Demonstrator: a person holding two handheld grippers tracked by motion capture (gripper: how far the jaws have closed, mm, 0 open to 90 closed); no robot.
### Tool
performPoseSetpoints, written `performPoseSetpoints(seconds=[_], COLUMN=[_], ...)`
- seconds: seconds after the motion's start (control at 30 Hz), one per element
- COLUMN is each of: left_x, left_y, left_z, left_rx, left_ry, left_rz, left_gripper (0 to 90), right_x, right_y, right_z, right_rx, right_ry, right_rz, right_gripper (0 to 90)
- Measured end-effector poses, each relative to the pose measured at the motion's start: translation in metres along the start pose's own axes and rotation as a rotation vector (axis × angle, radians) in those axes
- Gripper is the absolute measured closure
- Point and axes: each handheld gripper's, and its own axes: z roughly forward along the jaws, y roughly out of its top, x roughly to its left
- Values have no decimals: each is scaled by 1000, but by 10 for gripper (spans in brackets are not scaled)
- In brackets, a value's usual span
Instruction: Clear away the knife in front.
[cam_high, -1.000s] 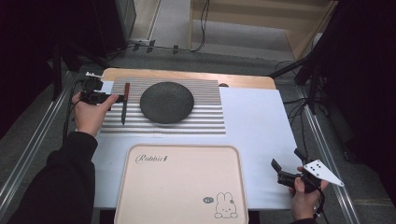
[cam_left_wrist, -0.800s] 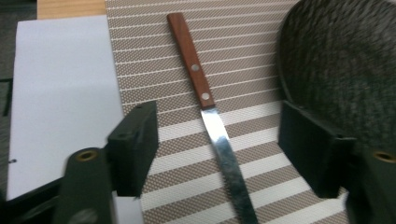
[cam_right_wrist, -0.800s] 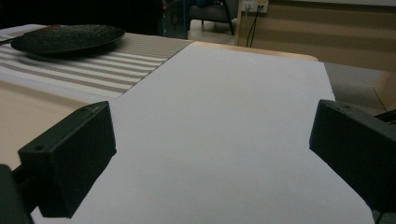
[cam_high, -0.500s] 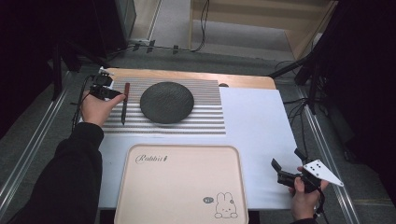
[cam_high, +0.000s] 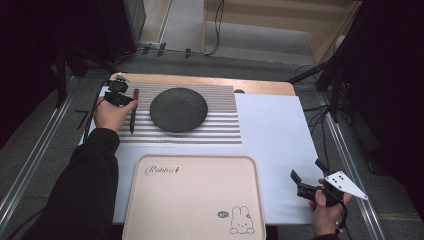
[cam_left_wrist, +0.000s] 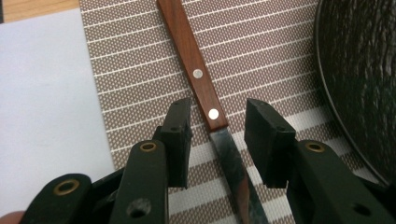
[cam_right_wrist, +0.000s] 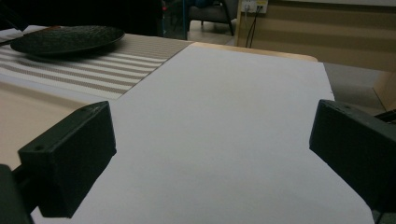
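A knife with a reddish wooden handle lies on the striped placemat, left of a dark round plate. My left gripper hovers at the knife's handle end, open. In the left gripper view the gripper straddles the knife where handle meets blade, jaws apart on either side without touching it; the plate fills the right edge. My right gripper is held open at the table's near right corner, above the white sheet, and stands wide open with nothing between its jaws in its own view.
A beige tray with a rabbit drawing lies at the near middle of the table. In the right gripper view the plate and placemat sit far left. Metal rails run along both table sides.
My left hand has moved its gripper farther back and right, from left of the placemat to over the knife. The right gripper has stayed put.
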Motion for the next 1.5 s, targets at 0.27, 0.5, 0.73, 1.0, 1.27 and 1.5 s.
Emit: performPoseSetpoints(seconds=[0.27,0.5,0.73,1.0,1.27,1.5], left_x=[-2,-7,-9,-10,-12,-10], left_y=[-1,-2,-3,-5,-4,-13], left_z=[12,17,16,10,-3,-12], left_rx=[17,12,7,13,-22,-43], left_ry=[17,57,67,82,54,61], left_rz=[-7,9,28,68,77,73], left_gripper=[634,696,772,773,773,773], right_x=[0,1,1,1,1,1], right_y=[0,0,0,0,0,0], right_z=[0,1,0,1,1,1], right_rx=[0,2,2,1,3,4], right_ry=[-1,-4,-4,-3,-4,-2], right_rz=[-6,-7,-9,-9,-9,-9], right_gripper=[0,0,0,0,0,0])
